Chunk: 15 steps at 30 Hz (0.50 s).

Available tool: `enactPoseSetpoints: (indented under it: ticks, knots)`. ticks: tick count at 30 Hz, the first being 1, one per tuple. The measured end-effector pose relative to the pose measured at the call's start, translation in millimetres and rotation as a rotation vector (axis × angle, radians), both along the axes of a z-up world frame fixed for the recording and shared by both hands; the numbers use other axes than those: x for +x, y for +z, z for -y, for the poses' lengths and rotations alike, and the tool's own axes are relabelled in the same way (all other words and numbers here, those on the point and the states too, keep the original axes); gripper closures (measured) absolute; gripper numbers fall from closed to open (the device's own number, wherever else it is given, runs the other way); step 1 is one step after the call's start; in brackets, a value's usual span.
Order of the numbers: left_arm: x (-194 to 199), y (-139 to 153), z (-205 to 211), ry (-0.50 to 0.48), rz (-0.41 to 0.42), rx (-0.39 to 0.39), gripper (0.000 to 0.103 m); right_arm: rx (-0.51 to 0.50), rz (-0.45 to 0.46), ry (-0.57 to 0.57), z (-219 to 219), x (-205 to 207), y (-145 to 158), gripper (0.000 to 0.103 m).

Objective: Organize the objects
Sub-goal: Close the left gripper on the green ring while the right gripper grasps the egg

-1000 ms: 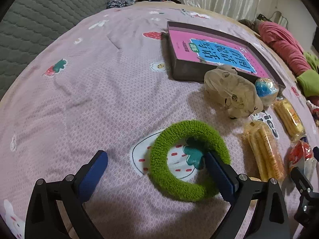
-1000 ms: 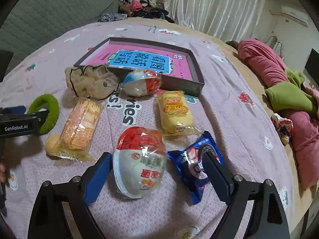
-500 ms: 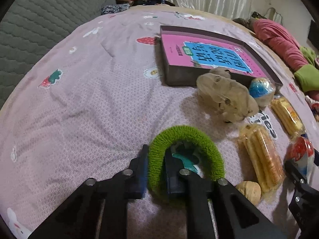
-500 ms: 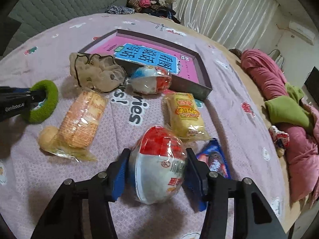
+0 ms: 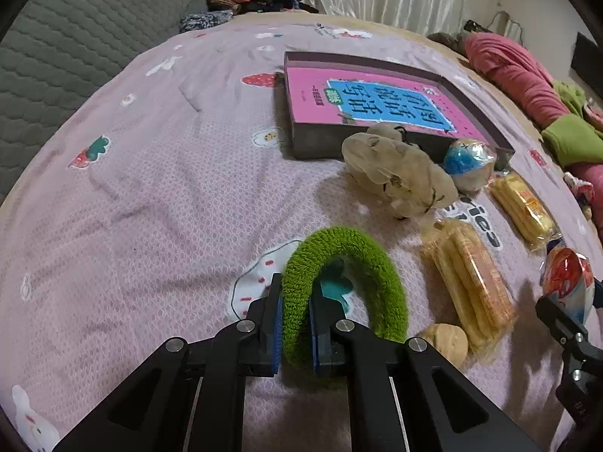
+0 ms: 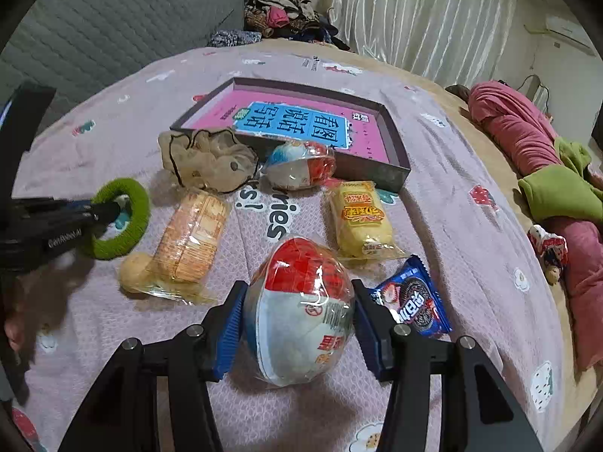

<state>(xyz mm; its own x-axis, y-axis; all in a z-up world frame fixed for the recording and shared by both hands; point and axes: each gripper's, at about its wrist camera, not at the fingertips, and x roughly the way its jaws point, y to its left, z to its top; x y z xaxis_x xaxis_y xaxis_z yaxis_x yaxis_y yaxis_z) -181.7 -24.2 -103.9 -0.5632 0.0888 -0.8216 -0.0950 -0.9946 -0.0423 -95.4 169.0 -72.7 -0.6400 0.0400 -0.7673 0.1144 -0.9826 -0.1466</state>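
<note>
The green ring hides behind the left claw.

Each gripper: 2 black angular fingers, blue pads, silver screws, possibly ribbed.

Change over the last second. Left gripper: the jaws, earlier spread wide with one blue pad outside and one inside the green fuzzy ring, have closed onto the ring's near-left side; the band is now pinched between the pads and the ring, formerly a round loop, is squeezed into a narrower arch. Right gripper: the jaws, earlier open on either side of the red-and-white wrapped egg-shaped snack and the blue cookie packet, have closed so that both pads press the snack's sides; the packet now lies just outside the right finger.
</note>
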Motion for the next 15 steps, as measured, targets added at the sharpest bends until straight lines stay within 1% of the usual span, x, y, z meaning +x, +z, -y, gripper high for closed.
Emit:
enactPoseSetpoints:
  ticks: [7, 15]
  knots:
    - [20, 14, 1, -0.016, -0.015, 0.014, 0.092, -0.059, -0.017, 0.004, -6, 13, 14, 0.05]
    - [46, 30, 0, -0.023, -0.043, 0.03, 0.092, -0.087, -0.041, 0.005, -9, 30, 31, 0.049]
